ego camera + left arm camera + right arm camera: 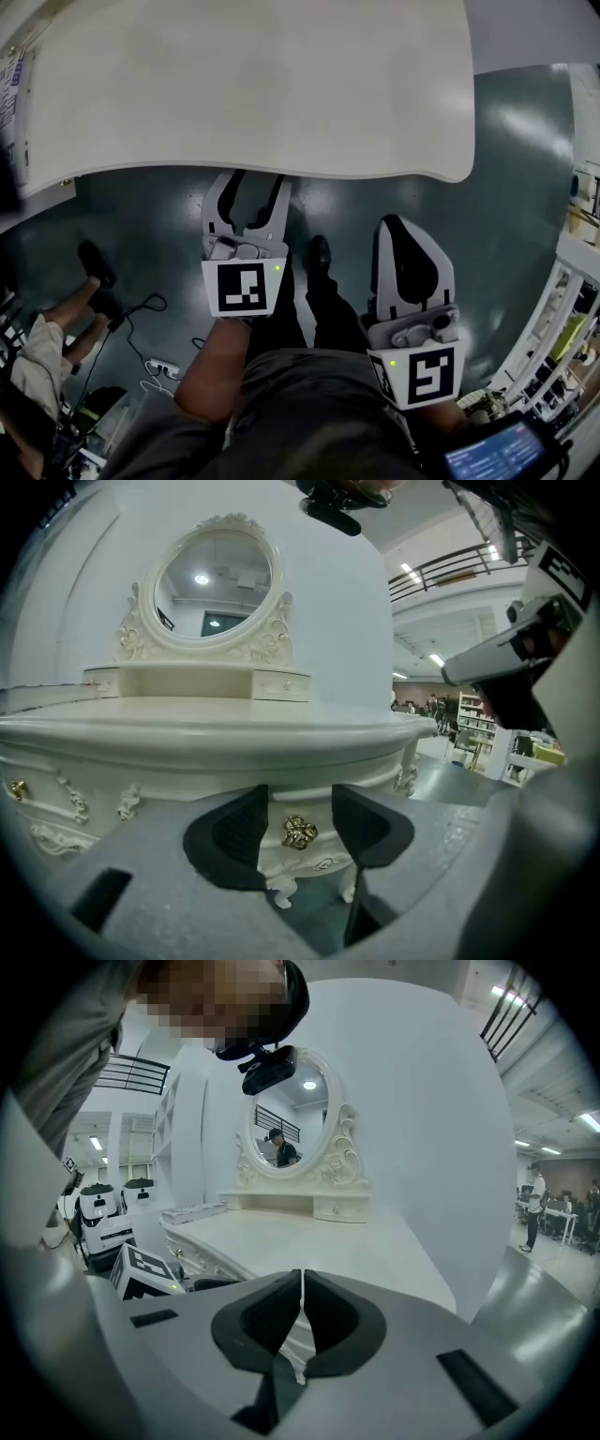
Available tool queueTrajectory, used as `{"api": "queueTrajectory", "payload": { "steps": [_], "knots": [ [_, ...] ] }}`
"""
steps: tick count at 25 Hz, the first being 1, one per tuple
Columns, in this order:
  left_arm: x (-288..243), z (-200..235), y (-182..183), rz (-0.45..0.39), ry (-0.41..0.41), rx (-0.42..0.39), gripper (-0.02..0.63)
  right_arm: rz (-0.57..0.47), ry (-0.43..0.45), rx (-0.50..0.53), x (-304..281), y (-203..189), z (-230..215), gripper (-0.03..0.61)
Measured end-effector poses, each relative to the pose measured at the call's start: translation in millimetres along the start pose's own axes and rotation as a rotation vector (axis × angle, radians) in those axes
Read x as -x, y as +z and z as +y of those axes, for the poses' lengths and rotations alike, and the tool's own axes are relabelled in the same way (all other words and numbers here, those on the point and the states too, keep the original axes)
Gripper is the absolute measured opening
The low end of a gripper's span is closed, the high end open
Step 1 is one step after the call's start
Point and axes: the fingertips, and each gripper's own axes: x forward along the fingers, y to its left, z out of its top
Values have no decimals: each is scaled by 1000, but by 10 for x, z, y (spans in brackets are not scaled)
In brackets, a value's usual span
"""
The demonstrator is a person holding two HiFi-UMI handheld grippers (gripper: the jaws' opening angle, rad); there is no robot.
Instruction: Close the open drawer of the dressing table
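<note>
Left gripper view: left tongs (300, 804) wide before the gold handle (300, 832), right tongs (302, 1283) pinched empty; risks snagging it, skewing the drawer (314, 857).

Dressing table (253, 84): white top, curved front edge. Left gripper (251, 187) sits just below that edge, jaws apart, tips reaching under it. Right gripper (394, 223) is lower and rightward of the table's edge, jaws drawn to one point. A dark shoe (321, 253) rests on the green floor (506, 187) below the table.
</note>
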Motion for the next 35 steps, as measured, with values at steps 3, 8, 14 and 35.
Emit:
{"api": "queueTrajectory", "payload": {
  "steps": [3, 8, 14, 35],
  "knots": [
    [-7, 18, 1, -4, 4, -1, 224, 1, -3, -3, -15, -2, -18, 15],
    [1, -7, -13, 12, 0, -9, 225, 1, -1, -9, -14, -12, -49, 15],
    [213, -61, -49, 23, 31, 26, 229, -18, 31, -7, 64, 25, 4, 15],
    [2364, -745, 2046, -322, 311, -90, 19, -373, 153, 107, 1282, 1382, 420, 15]
  ]
}}
